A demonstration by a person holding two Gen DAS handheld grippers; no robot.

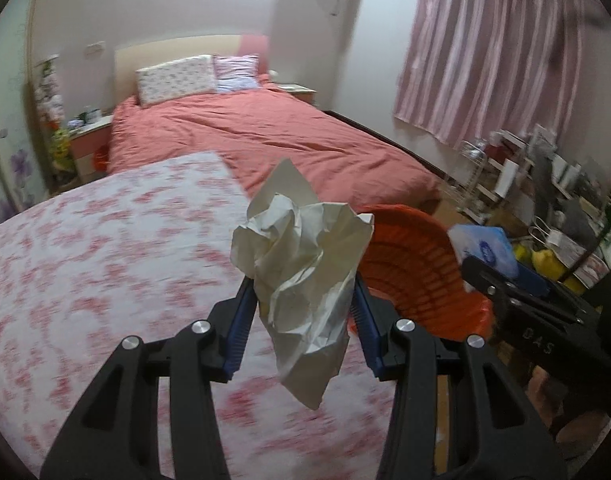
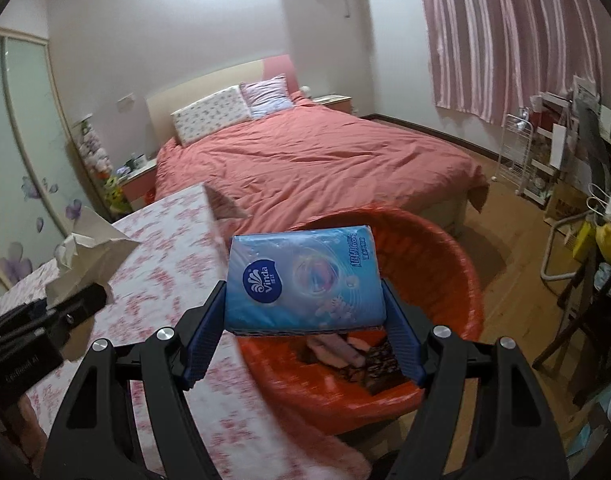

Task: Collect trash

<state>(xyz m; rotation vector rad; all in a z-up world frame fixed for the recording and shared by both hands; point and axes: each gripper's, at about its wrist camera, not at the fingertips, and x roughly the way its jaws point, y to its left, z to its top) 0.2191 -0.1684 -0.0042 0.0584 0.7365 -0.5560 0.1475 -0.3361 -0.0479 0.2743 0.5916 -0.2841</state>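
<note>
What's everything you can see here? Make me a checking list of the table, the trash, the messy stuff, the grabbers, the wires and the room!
Surface: table under a pink-flowered cloth.
Job's things: crumpled paper; blue tissue pack; orange trash basket beside the table, some trash already inside.
Clutter: nothing seen on the table.
Grippers: left hand-held gripper shut on the crumpled paper; right hand-held gripper shut on the tissue pack, above the basket.
Cables: nothing seen.
Surroundings: bed with a red cover, pink curtains, crowded shelves.
</note>
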